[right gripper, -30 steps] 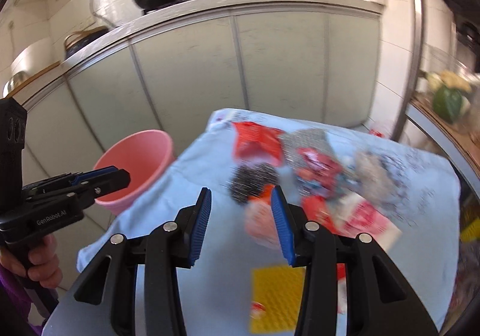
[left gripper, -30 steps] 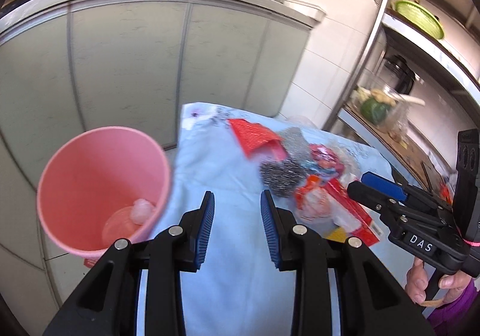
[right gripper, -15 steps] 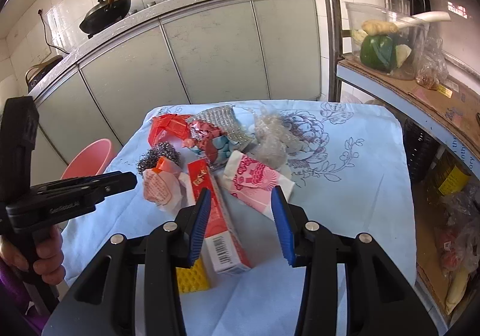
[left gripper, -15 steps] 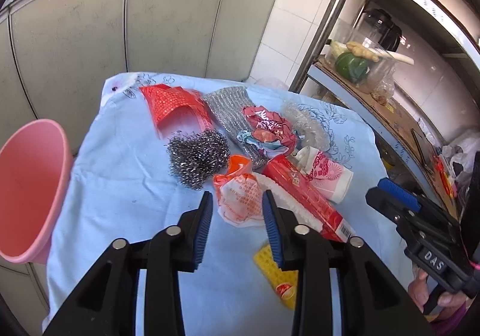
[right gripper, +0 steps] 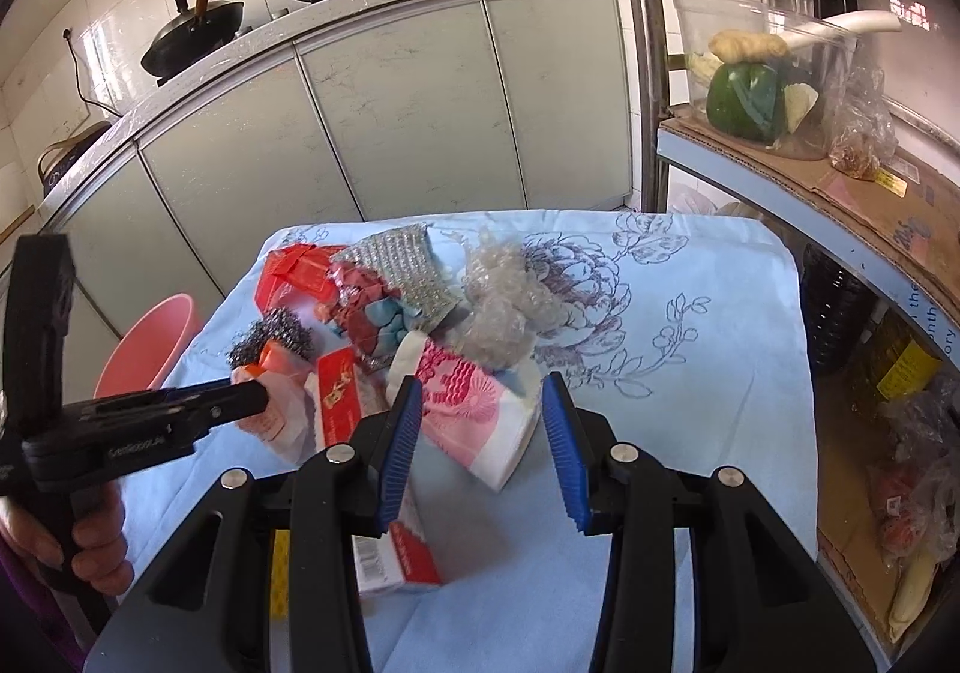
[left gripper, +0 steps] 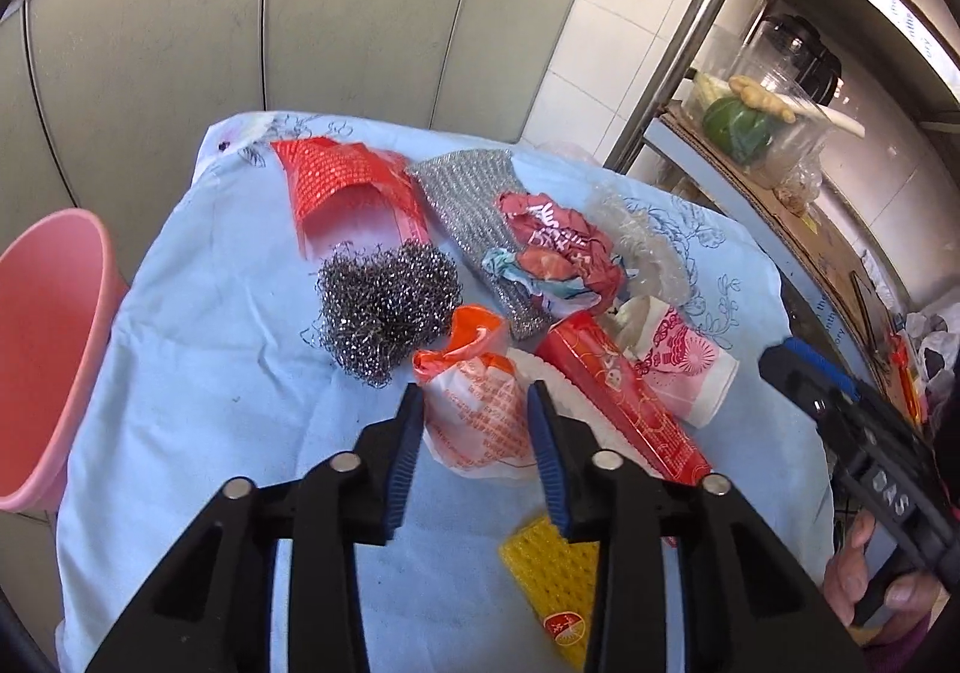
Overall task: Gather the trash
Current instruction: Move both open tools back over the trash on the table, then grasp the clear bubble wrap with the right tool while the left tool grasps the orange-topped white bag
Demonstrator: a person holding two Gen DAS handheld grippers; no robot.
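1. Since a second ago we have swung both grippers away from the pink bin (left gripper: 42, 355) and over the trash pile.
2. Our left gripper (left gripper: 477, 421) has just been closing; the orange bag (left gripper: 480, 415) sits between its pads, seemingly touching, though a firm grip is unclear.
3. Our right gripper (right gripper: 480, 433) stands half open, straddling the pink paper cup (right gripper: 480, 415), gripping nothing.
4. The bin stands off the table's left edge; bare cloth (right gripper: 690, 373) lies right.

A heap of trash lay on the blue cloth: a crumpled orange-and-white bag (left gripper: 480, 415), a steel wool ball (left gripper: 384, 307), red mesh (left gripper: 342, 187), a silver scouring cloth (left gripper: 474, 211), a long red box (left gripper: 624, 403), a flattened pink-and-white paper cup (right gripper: 480, 409) and a yellow sponge (left gripper: 558, 583). A pink bin (left gripper: 42, 349) stood beside the table's left edge.
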